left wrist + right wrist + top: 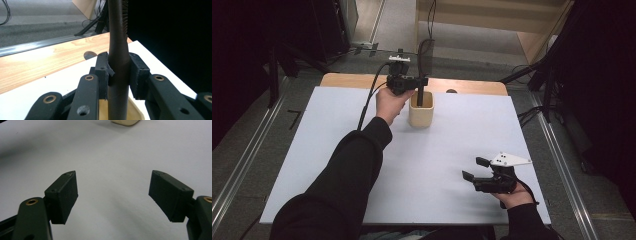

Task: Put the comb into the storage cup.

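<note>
We count one brush (421, 75), one cream cup (421, 116) and two grippers on this surface (337, 150). The brush is dark, with a long round handle and bristles at its top end; it stands upright with the lower end of its handle down inside the cup, which sits near the far edge of the surface, about midway along it. Our left gripper (418, 82) is held above the cup, and in the left gripper view its jaws are pinching the brush (119, 57) by the handle, one pad (102, 72) pressed on each side, with the cup's rim (136, 110) just below. Our right gripper (475, 169) rests near the right front corner of the surface, well apart from the cup, and in the right gripper view its jaws stand spread wide with nothing but bare white surface (112, 185) between them. The surface is a white sheet laid over a wooden tabletop (347, 80), a strip of which shows along the far edge. Around it lies a grey carpeted floor (247, 150), with metal rails along both sides, dark stands and cables, and light wooden panelling beyond.
</note>
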{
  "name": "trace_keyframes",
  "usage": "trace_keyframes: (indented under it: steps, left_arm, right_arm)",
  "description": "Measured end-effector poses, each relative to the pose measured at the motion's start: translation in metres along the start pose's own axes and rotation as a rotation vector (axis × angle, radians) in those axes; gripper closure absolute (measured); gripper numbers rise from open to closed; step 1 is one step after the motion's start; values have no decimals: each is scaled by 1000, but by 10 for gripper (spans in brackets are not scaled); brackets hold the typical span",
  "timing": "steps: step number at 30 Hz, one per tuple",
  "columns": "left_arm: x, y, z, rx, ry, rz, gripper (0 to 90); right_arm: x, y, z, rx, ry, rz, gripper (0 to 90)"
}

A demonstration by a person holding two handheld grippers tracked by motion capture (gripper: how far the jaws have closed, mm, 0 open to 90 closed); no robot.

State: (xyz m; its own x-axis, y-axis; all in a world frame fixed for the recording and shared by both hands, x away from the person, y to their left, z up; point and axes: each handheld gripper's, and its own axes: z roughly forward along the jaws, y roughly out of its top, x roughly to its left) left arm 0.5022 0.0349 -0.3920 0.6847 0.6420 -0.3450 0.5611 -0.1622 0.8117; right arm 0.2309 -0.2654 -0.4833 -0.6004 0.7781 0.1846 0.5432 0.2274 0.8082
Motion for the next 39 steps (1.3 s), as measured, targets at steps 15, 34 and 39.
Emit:
trace_keyframes:
  steps: [15, 34, 39]
  left_arm:
    - [3, -11, 5, 7, -2, 1, 726]
    - [6, -20, 8, 13, -16, 7, 725]
    - [5, -20, 9, 14, -14, 10, 725]
  right_arm:
    - [0, 0, 1, 8, 0, 2, 215]
    - [0, 0, 1, 3, 2, 1, 215]
    - [0, 0, 0, 3, 2, -2, 216]
